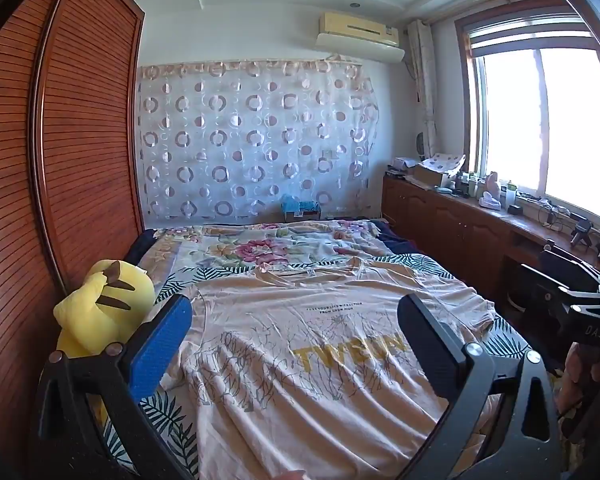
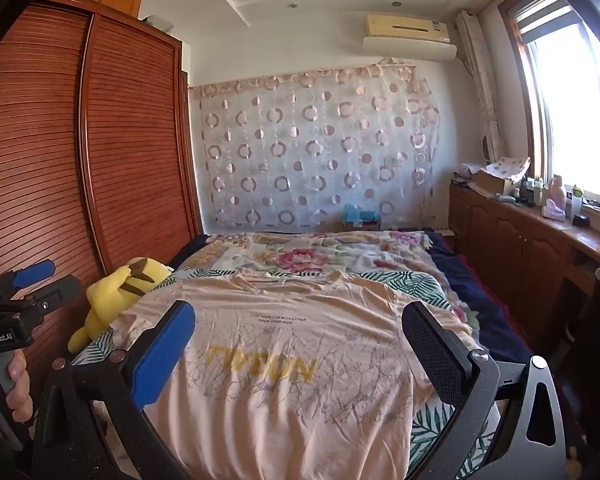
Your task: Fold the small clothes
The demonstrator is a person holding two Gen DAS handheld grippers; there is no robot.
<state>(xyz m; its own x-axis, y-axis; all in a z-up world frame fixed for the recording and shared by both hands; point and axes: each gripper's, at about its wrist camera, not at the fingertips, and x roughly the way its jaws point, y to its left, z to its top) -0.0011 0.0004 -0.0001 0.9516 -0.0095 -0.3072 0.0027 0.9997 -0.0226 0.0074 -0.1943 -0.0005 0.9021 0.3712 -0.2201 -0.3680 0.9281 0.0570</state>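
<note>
A pale peach T-shirt with yellow lettering and a grey line print lies spread flat, front up, on the bed, collar toward the far wall. It also shows in the right wrist view. My left gripper is open and empty, held above the shirt's lower half. My right gripper is open and empty, also above the shirt's lower half. The left gripper shows at the left edge of the right wrist view, and the right gripper at the right edge of the left wrist view.
A yellow plush toy lies at the bed's left edge beside the slatted wooden wardrobe. A floral quilt covers the bed's far end. A low wooden cabinet with clutter runs under the window on the right.
</note>
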